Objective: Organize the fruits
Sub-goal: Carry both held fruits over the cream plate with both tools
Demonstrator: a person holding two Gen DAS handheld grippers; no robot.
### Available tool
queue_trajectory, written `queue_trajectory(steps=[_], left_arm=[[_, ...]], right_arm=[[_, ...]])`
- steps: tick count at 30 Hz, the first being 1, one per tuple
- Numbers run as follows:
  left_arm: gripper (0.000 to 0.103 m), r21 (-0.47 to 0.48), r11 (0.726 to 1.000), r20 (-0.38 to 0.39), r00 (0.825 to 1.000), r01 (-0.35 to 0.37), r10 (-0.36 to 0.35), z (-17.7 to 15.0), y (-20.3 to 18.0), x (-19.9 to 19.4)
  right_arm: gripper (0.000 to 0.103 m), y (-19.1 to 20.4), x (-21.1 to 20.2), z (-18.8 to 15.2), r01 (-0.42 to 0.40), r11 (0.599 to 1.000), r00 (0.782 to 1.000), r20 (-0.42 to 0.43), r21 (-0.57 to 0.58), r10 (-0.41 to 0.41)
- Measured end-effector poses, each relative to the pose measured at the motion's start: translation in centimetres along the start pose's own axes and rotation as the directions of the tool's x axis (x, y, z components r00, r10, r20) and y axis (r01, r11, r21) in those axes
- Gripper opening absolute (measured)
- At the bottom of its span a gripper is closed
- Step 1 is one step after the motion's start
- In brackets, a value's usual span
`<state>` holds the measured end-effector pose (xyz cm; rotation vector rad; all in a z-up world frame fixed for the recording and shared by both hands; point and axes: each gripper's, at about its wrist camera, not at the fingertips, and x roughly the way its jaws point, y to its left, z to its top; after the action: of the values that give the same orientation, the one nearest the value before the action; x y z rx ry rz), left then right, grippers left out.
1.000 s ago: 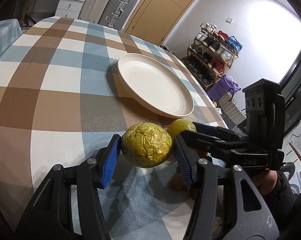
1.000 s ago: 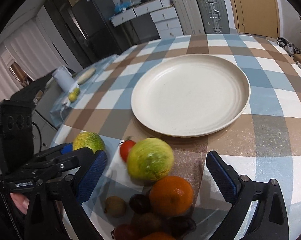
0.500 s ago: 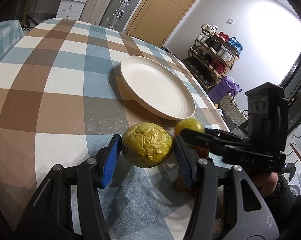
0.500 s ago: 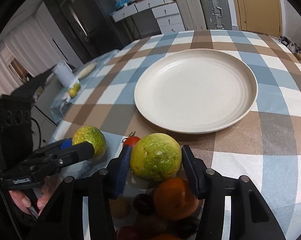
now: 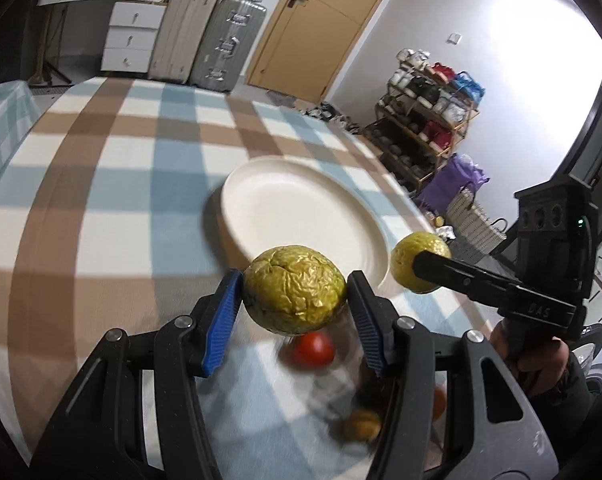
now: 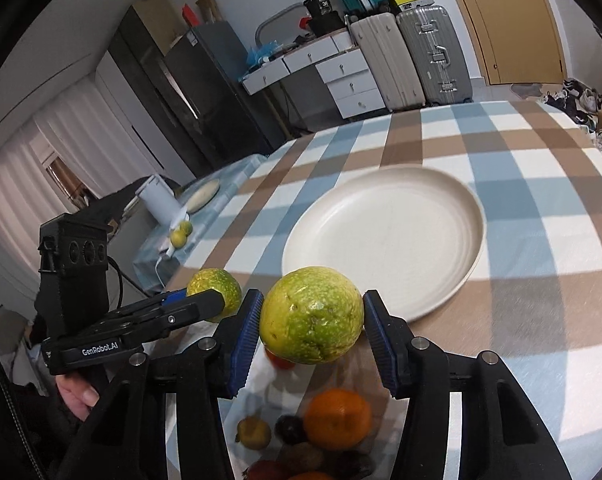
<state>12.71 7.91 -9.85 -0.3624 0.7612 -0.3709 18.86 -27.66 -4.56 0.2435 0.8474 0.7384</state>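
Both grippers are clenched on fruit held off the counter [image 6: 541, 208], left gripper [image 5: 295, 304] on a wrinkled fruit [image 5: 295, 294], right gripper [image 6: 311, 330] on a green fruit [image 6: 311, 314], with the plate [image 6: 385, 236] directly ahead of both jaws, similarly near.

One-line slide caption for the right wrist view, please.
Right gripper holds a yellow-green fruit above remaining fruits, near the empty white plate.

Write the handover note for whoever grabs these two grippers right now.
Left gripper: shut on a wrinkled yellow-green fruit, lifted off the table.
Right gripper: shut on a smoother green-yellow fruit, also lifted.
Round cream plate: empty, just ahead of both.
Left to do: set both down there, then fetch the orange, red tomato and small dark fruits below the grippers.
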Motion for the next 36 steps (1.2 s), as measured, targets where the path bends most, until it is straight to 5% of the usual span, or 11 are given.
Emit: queue_trajectory(steps=[16, 25, 36], left_arm=[[0.051, 0.057, 0.998, -0.069, 0.997, -0.034, 0.038, 9.0, -0.6, 9.9], [0.051, 0.093, 0.995, -0.143, 0.988, -0.047, 0.060, 9.6, 0.1, 15.5], [0.052, 0.108, 0.991, -0.159, 0.983, -0.078, 0.095, 9.6, 0.7, 17.6]], right_arm=[[0.052, -5.8, 4.7, 8.1, -0.032, 0.998, 0.999, -0.007, 0.061, 0.033], [0.052, -9.2, 9.1, 9.7, -0.046, 0.986, 0.996, -0.064, 0.161, 0.057], [0.052, -9.7, 11.7, 10.4, -0.009, 0.985, 0.995, -0.101, 0.171, 0.027]])
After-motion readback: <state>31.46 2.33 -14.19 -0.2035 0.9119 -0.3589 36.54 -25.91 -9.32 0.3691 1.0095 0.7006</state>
